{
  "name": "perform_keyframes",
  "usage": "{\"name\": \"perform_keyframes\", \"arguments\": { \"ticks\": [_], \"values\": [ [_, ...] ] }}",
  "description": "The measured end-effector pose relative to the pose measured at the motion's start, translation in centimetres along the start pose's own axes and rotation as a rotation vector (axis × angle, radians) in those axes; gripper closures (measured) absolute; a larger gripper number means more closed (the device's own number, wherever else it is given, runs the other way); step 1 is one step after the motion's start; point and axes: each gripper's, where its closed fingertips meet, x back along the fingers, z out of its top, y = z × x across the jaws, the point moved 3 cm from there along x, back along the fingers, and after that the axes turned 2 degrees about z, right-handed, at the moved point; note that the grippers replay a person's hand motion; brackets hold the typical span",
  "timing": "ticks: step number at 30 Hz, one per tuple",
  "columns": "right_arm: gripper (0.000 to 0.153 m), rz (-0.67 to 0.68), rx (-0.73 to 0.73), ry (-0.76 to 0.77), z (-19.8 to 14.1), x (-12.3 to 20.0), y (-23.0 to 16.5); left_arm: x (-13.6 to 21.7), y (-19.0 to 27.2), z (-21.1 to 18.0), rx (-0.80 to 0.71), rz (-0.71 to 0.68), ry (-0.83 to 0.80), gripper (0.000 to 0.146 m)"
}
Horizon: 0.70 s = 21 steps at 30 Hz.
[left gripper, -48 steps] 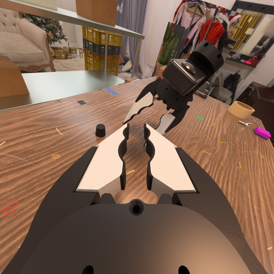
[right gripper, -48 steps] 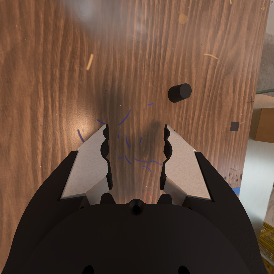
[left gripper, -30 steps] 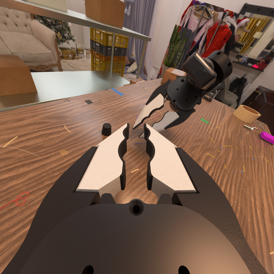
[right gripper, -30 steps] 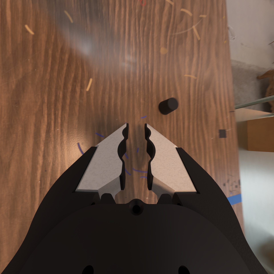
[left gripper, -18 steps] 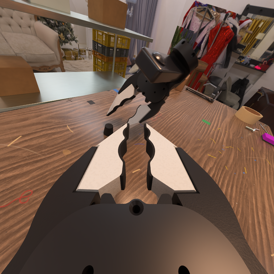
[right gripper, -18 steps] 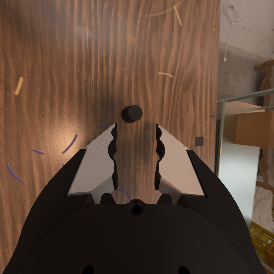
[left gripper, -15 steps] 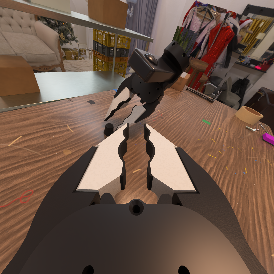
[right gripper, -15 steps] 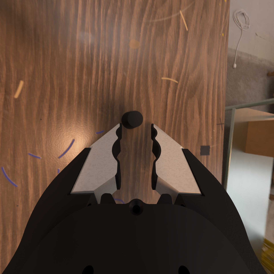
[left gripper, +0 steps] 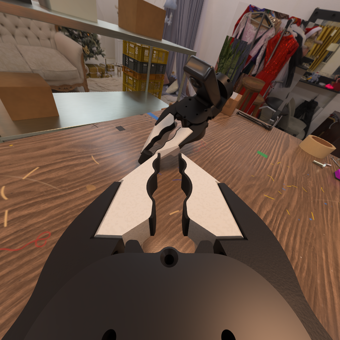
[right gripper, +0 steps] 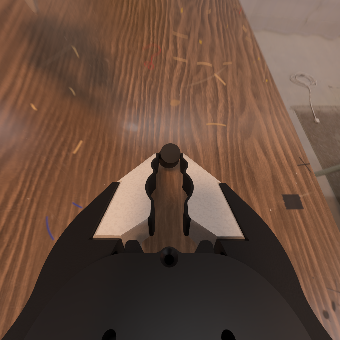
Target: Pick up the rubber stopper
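The rubber stopper (right gripper: 169,155) is a small black plug on the wooden table (right gripper: 110,92). My right gripper (right gripper: 169,156) is shut on it, with the two fingertips pressing its sides. In the left wrist view the right gripper (left gripper: 150,153) slopes down to the table, with the stopper (left gripper: 146,153) at its tips. My left gripper (left gripper: 168,156) hovers low just in front of it. Its jaws are drawn together with only a narrow gap, and it holds nothing.
A tan tape roll (left gripper: 317,148), a small metal part (left gripper: 321,163) and a pink object (left gripper: 337,173) lie at the table's far right. A cardboard box (left gripper: 25,95) stands on the metal shelf behind. The table edge (right gripper: 287,103) runs close on the right.
My right gripper moved left to the stopper, came down low and tilted, and closed its fingers on the stopper. The left gripper barely moved.
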Motion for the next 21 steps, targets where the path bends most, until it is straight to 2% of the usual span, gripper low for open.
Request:
{"name": "perform_keyframes", "arguments": {
  "ticks": [6,10,21],
  "values": [
    [0.13,0.091,-0.035,0.263,2.1,2.6,-0.6,1.0,-0.5,1.9,-0.025,0.035,0.054,0.127],
    [0.13,0.177,-0.036,0.377,3.1,3.7,-1.4,1.8,-0.5,3.5,-0.077,0.049,0.084,0.127],
    [0.13,0.29,-0.016,0.475,4.2,4.7,-3.0,2.2,-0.4,4.2,-0.136,0.04,0.099,0.126]
  ]
}}
